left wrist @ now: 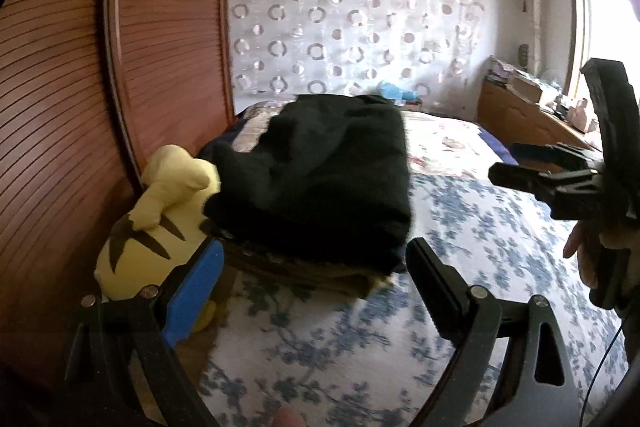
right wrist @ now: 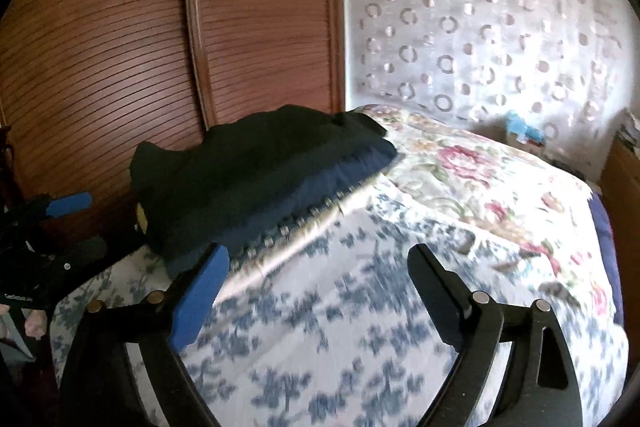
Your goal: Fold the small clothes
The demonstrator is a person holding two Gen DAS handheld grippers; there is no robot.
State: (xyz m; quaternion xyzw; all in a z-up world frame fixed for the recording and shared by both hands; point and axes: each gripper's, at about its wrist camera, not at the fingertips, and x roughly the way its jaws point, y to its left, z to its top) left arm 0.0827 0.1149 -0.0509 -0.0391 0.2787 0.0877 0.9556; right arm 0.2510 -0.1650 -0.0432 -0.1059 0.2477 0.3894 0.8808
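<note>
While both grippers hang empty, the layout reads so:
Garment: the folded dark garment (left wrist: 320, 179) lies on top of a stack on the bed (left wrist: 460, 247), against the yellow plush toy (left wrist: 160, 223) and near the wooden wardrobe (left wrist: 160, 39).
Long axis: runs away from the cameras, toward the patterned curtain (left wrist: 360, 19).
Left gripper (left wrist: 312, 279): fingers spread wide, holding nothing, the garment's near edge just ahead.
Right gripper (right wrist: 316, 287): fingers spread, holding nothing, the garment ahead and to its left.
Nearer: the left, by my judgement.
</note>
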